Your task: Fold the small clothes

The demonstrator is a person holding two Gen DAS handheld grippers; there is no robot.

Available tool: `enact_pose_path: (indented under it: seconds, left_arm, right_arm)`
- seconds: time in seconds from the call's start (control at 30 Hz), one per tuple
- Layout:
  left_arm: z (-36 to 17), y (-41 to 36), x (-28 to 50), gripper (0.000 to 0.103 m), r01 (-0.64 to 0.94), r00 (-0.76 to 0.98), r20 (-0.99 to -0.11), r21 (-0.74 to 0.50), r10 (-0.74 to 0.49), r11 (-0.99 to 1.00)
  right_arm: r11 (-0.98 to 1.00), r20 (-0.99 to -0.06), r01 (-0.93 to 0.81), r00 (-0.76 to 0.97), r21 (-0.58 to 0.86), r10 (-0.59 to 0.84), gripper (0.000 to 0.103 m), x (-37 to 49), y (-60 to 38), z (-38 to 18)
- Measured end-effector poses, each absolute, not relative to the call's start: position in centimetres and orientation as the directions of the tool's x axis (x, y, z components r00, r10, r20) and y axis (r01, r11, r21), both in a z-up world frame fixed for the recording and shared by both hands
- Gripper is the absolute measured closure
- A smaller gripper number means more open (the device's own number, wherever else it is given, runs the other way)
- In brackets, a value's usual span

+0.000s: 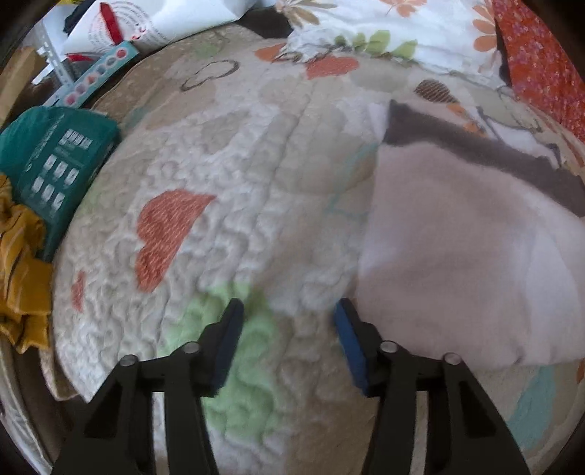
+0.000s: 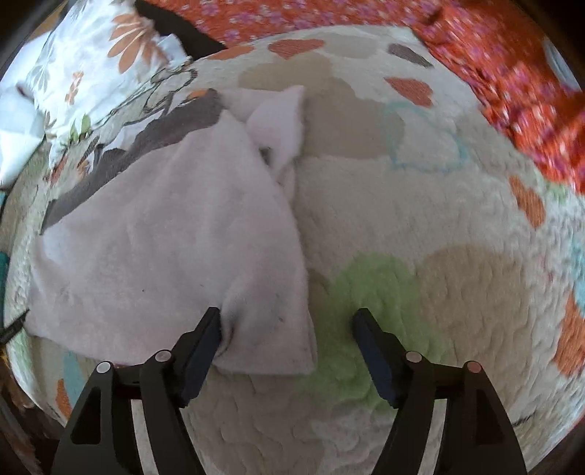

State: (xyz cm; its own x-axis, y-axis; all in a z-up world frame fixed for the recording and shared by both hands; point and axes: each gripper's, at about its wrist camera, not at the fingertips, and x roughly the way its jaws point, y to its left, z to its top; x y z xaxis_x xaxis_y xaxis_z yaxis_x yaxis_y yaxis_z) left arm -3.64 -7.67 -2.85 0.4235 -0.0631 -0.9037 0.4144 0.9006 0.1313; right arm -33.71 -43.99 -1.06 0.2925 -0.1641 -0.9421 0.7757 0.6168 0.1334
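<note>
A small pale pink garment (image 2: 175,234) with a dark grey band (image 2: 146,139) along its far edge lies on a quilted bedspread (image 2: 420,219) printed with hearts. My right gripper (image 2: 287,318) is open, its jaws astride the garment's near right corner, the left finger (image 2: 204,339) touching the cloth. In the left wrist view the same garment (image 1: 457,248) lies at the right. My left gripper (image 1: 289,310) is open and empty over the quilt, its right finger (image 1: 347,332) just beside the garment's near left edge.
A floral pillow (image 1: 384,33) and an orange-red flowered cloth (image 2: 512,84) lie at the far side. A green package (image 1: 58,160), a yellow garment (image 1: 22,277) and a printed bag (image 1: 120,29) sit off the bed's left edge.
</note>
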Motion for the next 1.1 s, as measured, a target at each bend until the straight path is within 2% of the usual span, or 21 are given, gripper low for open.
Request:
enact_pose_path:
  seconds: [0.17, 0.27, 0.43, 0.53, 0.73, 0.83, 1.1]
  left_arm:
    - [-1.7, -5.9, -4.8, 0.053, 0.399, 0.42, -0.894, 0.028, -0.155, 0.917]
    - [-0.6, -5.5, -5.7, 0.053, 0.402, 0.455, -0.871, 0.014, -0.186, 0.915]
    - [0.1, -6.2, -6.2, 0.051, 0.413, 0.466, -0.855, -0.018, -0.228, 0.911]
    - [0.5, -6.9, -6.5, 0.05, 0.418, 0.492, -0.844, 0.013, -0.215, 0.908]
    - [1.9, -8.2, -7.8, 0.04, 0.444, 0.574, -0.793, 0.092, -0.204, 0.891]
    - [2.1, -8.7, -8.0, 0.034, 0.463, 0.571, -0.791, 0.089, -0.22, 0.882]
    - [1.7, -9.8, -7.8, 0.033, 0.475, 0.545, -0.809, 0.082, -0.22, 0.876]
  right_arm:
    - [0.542, -0.928, 0.818, 0.332, 0.194, -0.168, 0.025, -36.5, -43.3, 0.0]
    - [0.485, -0.882, 0.832, 0.416, 0.27, -0.222, 0.025, -38.6, -43.0, 1.9]
    - [0.501, -0.836, 0.81, 0.479, 0.304, -0.267, 0.025, -39.6, -41.8, 4.1]
    - [0.538, -0.843, 0.79, 0.479, 0.293, -0.245, 0.025, -38.5, -41.0, 3.7]
    - [0.631, -0.854, 0.735, 0.473, 0.248, -0.215, 0.025, -34.7, -38.9, 2.5]
    - [0.692, -0.847, 0.692, 0.48, 0.205, -0.228, 0.025, -33.1, -37.4, 2.8]
    - [0.807, -0.848, 0.577, 0.483, 0.122, -0.217, 0.025, -28.5, -33.5, 2.3]
